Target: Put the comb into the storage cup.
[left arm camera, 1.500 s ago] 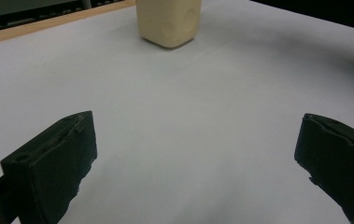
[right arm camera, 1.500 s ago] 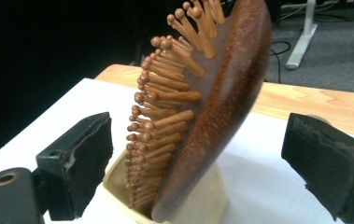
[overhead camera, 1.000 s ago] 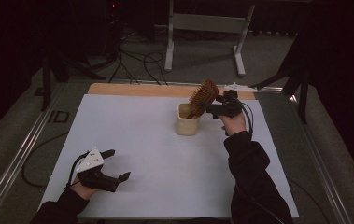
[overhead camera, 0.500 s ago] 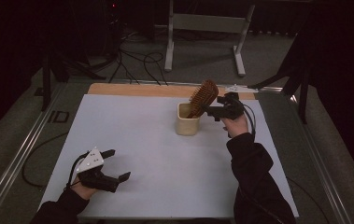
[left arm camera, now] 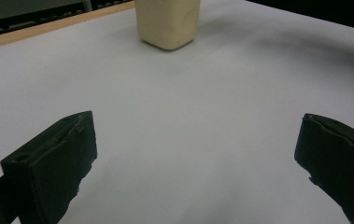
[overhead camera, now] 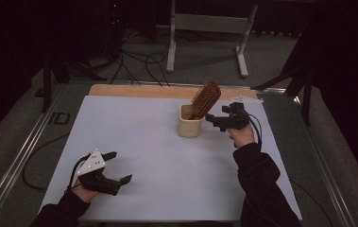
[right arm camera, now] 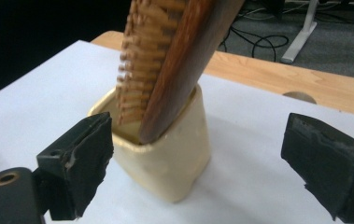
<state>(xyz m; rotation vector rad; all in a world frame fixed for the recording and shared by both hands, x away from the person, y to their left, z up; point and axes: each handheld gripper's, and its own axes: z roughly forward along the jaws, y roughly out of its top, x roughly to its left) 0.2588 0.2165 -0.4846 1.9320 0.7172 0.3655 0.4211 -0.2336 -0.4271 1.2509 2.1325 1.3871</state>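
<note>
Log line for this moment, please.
wooden hairbrush: leaning in cream cup | right gripper: open beside cup | left gripper: open, idle

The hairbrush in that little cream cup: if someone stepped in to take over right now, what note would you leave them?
Right gripper: open, empty, just beside the cream cup, jaws either side of nothing.
Left gripper: open, empty, at the near left of the white table, far from the cup.
Hairbrush: wooden, stands handle-down in the cup, leaning toward the right gripper, bristle head sticking out above the rim.
Done: brush sits in the cup, not held.
Left: probably just drawing the right gripper away without knocking the cup.
</note>
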